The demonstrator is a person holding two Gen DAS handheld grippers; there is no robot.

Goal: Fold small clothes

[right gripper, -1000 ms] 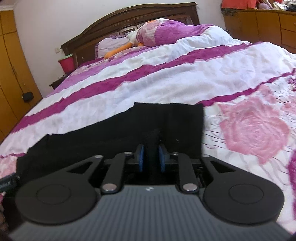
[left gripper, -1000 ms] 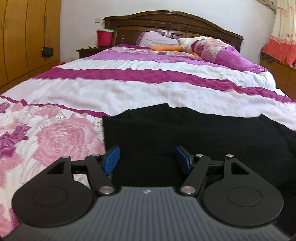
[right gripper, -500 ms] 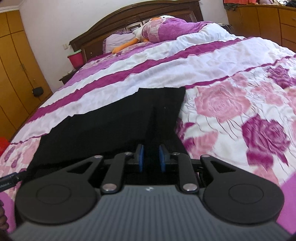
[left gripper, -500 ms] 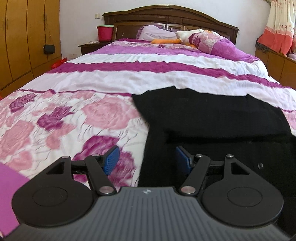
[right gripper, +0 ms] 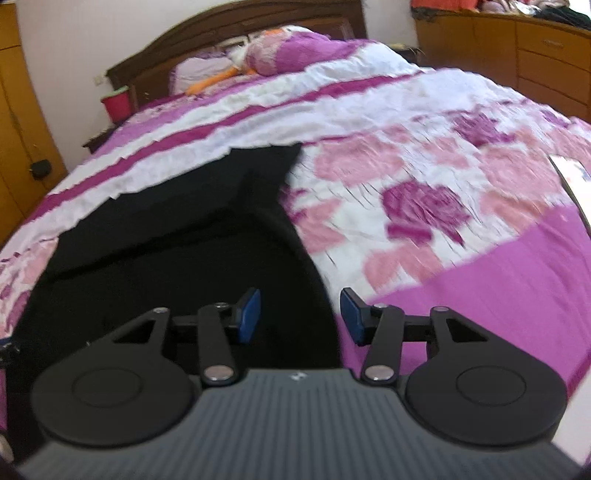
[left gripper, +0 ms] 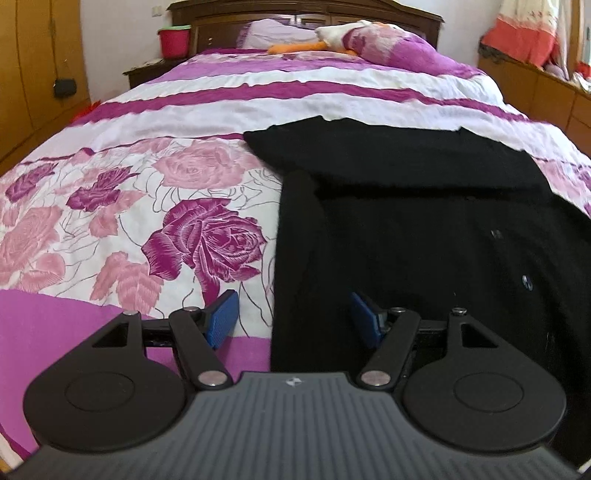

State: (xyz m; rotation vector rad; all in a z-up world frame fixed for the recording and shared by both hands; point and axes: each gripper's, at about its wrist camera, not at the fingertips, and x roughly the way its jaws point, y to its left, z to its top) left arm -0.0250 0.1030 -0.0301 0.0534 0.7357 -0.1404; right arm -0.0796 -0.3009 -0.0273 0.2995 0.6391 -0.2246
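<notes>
Left gripper [left gripper: 291,319] is hanging low over the bed with its blue pads spread wide and nothing between them. From the left wrist view, the black garment [left gripper: 413,221] is lying flat on the flowered bedspread [left gripper: 147,206], and its left edge is running straight up through the gap between the pads. One pad is sitting over the bedspread, the other over the black cloth. Two small buttons are showing on the cloth at the right. Farther back, a red bucket [left gripper: 174,41] is standing beside the wooden headboard [left gripper: 306,14], and an orange and white soft toy [left gripper: 321,37] is lying by the pillows.

Over to the right wrist view, which is blurring somewhat: the right gripper [right gripper: 300,315] is also gaping open, holding nothing. The garment [right gripper: 177,236] is filling the left half of the view, its right edge curving down between the pads. Bedspread [right gripper: 424,192] is stretching away on the right, with wooden drawers [right gripper: 517,55] beyond the bed.
</notes>
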